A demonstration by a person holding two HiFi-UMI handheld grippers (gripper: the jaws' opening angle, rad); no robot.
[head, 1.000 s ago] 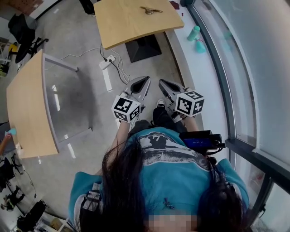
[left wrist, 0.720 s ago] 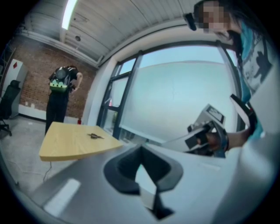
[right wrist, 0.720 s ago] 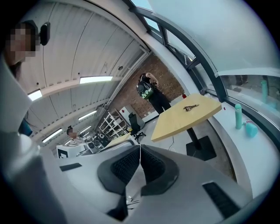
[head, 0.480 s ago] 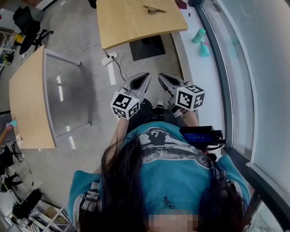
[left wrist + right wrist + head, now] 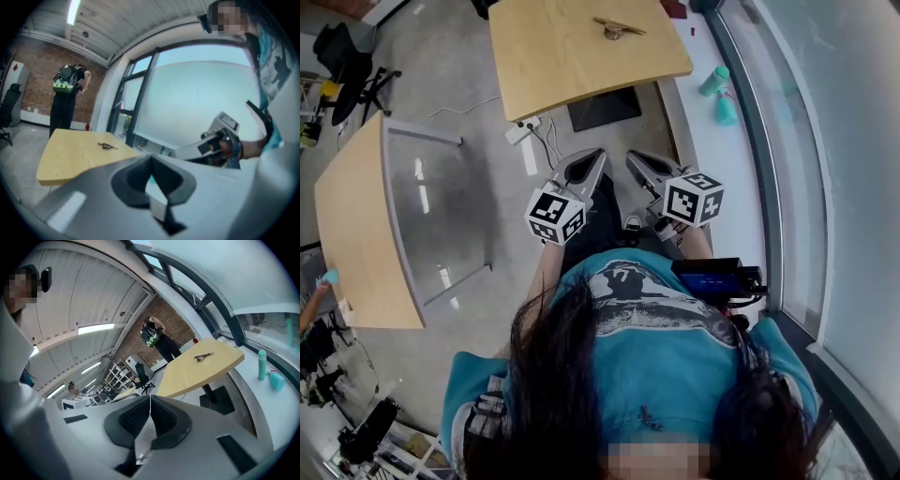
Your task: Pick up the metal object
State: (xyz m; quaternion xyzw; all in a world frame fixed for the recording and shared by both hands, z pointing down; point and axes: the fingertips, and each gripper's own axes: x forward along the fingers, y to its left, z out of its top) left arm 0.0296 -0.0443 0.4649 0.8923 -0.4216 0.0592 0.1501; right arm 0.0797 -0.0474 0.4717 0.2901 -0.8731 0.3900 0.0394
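The metal object [image 5: 614, 28] is a small brass-coloured piece lying near the far edge of a light wooden table [image 5: 572, 70]. It also shows in the left gripper view as the metal object [image 5: 108, 146] and in the right gripper view as the metal object [image 5: 204, 356]. My left gripper [image 5: 596, 157] and right gripper [image 5: 634, 159] are held side by side in front of my body, well short of the table and over the floor. Both are shut with nothing between the jaws: left gripper [image 5: 151, 160], right gripper [image 5: 150, 400].
A second wooden table [image 5: 352, 225] with a grey panel stands at the left. A power strip [image 5: 520, 131] with cables and the table's dark base [image 5: 602, 106] lie on the floor ahead. Teal bottles [image 5: 714, 82] stand by the window. A person with a backpack [image 5: 68, 91] stands beyond the table.
The table with the metal object has shifted slightly left and nearer in the head view. Both grippers stay shut, side by side in front of my body.
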